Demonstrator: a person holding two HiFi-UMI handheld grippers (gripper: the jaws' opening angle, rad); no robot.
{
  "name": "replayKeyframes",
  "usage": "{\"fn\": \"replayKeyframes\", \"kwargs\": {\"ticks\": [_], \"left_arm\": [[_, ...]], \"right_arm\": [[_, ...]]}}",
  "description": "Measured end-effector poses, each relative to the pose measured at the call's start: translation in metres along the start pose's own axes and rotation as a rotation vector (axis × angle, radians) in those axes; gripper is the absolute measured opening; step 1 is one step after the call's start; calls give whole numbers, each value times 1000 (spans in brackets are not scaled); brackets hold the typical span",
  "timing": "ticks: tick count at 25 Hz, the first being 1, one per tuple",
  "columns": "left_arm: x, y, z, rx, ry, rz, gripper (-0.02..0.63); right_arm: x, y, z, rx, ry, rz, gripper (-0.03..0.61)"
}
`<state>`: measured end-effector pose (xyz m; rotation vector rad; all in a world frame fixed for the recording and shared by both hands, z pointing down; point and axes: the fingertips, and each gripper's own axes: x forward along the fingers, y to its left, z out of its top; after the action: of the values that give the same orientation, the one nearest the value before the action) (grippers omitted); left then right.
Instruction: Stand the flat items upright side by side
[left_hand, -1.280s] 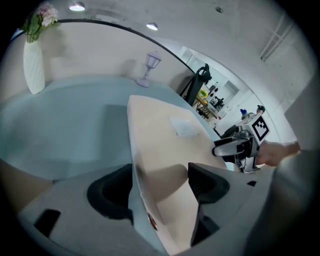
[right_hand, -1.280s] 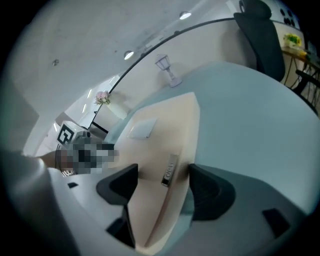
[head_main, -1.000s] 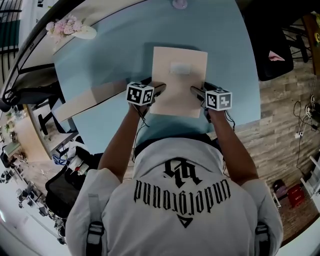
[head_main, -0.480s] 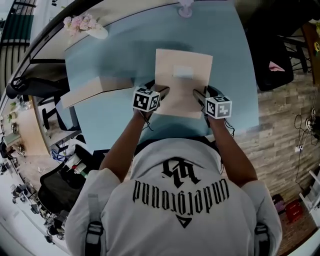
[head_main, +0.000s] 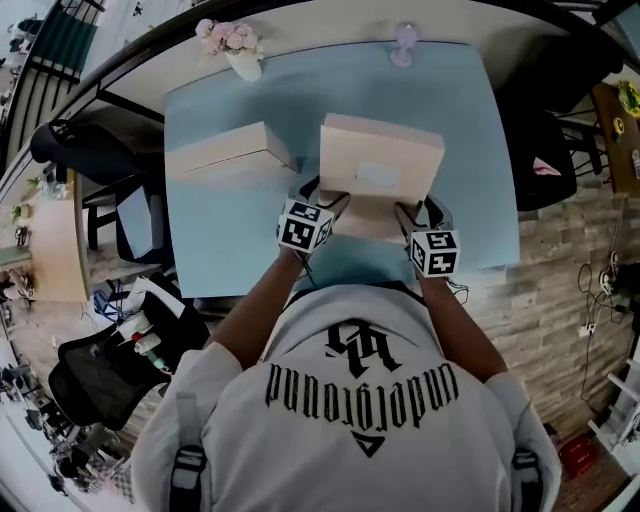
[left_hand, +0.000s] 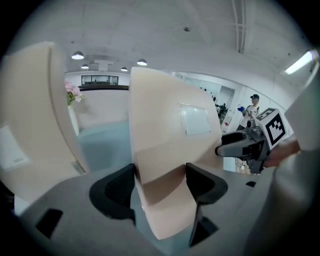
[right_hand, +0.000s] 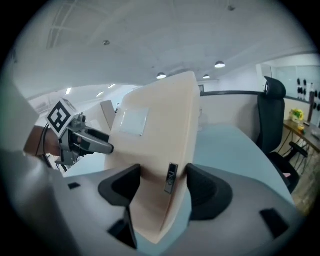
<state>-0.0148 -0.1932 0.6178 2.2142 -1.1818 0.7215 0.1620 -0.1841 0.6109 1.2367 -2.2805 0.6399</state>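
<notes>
The head view is dim and muted, bent hard at its edges. The flat pale beige cardboard box (head_main: 380, 160) is shaded along its lower part above the light blue tabletop (head_main: 230, 250). Both gripper views are brighter but hazy, lit by round ceiling lamps (left_hand: 77, 55) and a long strip light (left_hand: 300, 62). Black corners ring them, and the nearest foreground is soft.
</notes>
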Motion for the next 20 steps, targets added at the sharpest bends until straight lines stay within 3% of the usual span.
{"fn": "replayKeyframes", "kwargs": {"ticks": [6,11,20], "left_arm": [[-93,17,-17,37,-124,58,330],[-166,49,-39,55,-213,132,330],[-271,107,-81,50,-304,277,325]], "right_arm": [[-31,86,19,-127,-130,-39,291],[-33,162,30,-204,-191,-18,291],[-20,282,54,-388,-275,20,290]]}}
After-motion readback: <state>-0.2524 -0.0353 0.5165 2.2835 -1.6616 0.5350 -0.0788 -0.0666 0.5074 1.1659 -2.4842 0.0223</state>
